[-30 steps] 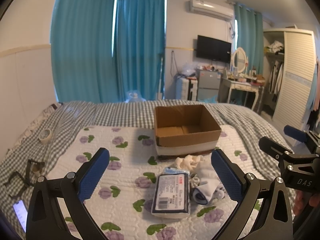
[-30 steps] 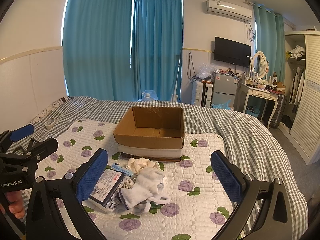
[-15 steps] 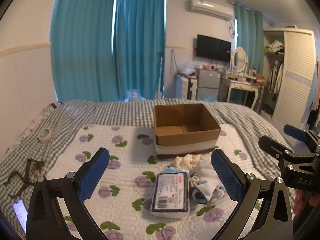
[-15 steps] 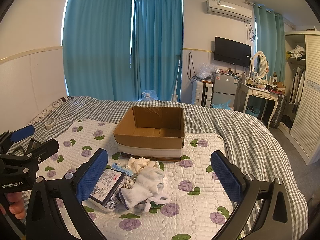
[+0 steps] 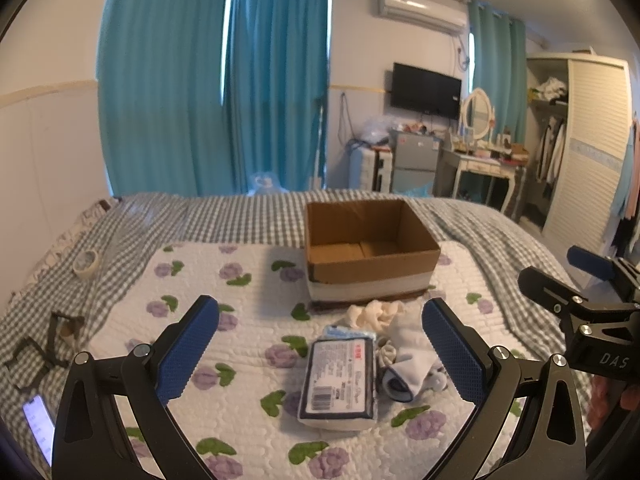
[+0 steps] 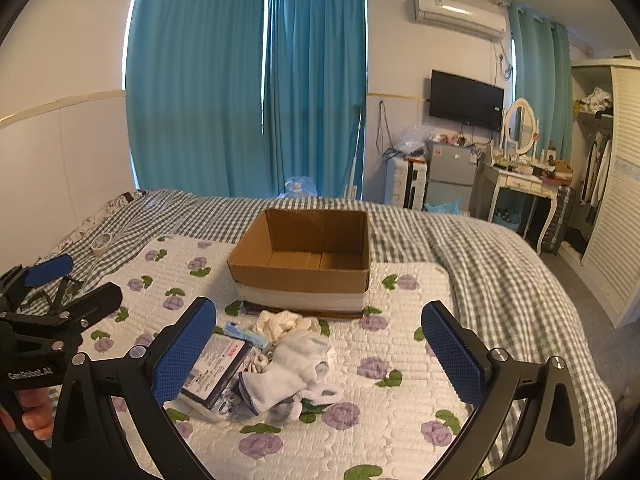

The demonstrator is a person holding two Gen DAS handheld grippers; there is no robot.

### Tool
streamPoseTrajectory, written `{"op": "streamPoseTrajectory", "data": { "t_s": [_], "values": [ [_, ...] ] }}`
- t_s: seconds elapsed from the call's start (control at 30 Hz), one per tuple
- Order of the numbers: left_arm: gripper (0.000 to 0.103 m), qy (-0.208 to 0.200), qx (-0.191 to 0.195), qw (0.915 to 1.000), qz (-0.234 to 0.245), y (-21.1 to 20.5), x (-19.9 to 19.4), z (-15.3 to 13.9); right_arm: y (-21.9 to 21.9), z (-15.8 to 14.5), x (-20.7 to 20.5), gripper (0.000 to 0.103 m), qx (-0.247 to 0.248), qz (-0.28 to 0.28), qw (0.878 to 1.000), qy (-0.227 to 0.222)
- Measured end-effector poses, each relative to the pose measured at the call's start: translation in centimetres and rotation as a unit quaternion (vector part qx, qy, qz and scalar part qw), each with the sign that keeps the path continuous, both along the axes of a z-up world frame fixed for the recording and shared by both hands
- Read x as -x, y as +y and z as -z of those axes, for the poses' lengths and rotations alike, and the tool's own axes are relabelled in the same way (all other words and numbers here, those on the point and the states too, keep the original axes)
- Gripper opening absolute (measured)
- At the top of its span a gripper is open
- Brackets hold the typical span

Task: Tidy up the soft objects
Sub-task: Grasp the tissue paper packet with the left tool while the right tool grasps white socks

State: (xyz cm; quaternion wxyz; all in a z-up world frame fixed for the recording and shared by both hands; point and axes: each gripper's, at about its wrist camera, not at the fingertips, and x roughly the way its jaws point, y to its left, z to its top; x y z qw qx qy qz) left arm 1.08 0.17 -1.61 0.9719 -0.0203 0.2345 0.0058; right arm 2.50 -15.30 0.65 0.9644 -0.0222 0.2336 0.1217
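Left wrist view puts the soft things right ahead of you: a small heap on the flowered quilt [image 5: 248,308], made up of a white sock bundle [image 5: 412,360], a cream cloth wad [image 5: 374,312] and a dark wrapped tissue pack [image 5: 340,384] lying flat beside them. The wad lies just in front of the cardboard box [image 5: 368,256], which stands open on the quilt with nothing showing in the part of its floor you can see.

Your left gripper [image 5: 320,352] is spread wide, holding nothing, its blue pads [image 5: 188,344] framing the pack and socks from above. Your right gripper [image 6: 320,352] is spread just as wide and empty, poised over the same heap; in the right wrist view the sock bundle [image 6: 296,364] sits between its fingers, the tissue pack [image 6: 216,368] partly behind the left pad.

Across the last second almost nothing has changed — the heap, the box and both gripper spreads match the earlier frames, with only a slight drift of the left gripper body at the edge of the right view. By my reading that means sorting has not begun: you are lined up, and a descent onto one item is the likely next step — socks look easiest.

Off to the left, a tape roll [image 5: 85,262] lies on the checked bedspread [image 5: 224,216].
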Motion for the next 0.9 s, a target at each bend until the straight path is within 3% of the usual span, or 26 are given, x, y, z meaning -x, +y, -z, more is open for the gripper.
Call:
{"op": "streamPoseTrajectory", "data": {
  "t_s": [0.3, 0.5, 0.9],
  "values": [
    [0.103, 0.108, 0.023, 0.9938, 0.01, -0.7, -3.2, 6.9, 0.6, 4.4, -3.0, 0.103, 0.006, -0.007, 0.997, 0.078],
    [0.103, 0.165, 0.034, 0.9853, 0.029, -0.7, -5.1, 9.4, 1.4, 7.6, -5.3, 0.103, 0.014, -0.008, 0.992, 0.124],
    [0.101, 0.266, 0.057, 0.9594, 0.075, -1.2, -8.2, 15.3, 2.5, 11.1, -8.3, 0.103, 0.036, -0.008, 0.985, 0.168]
  ]
}}
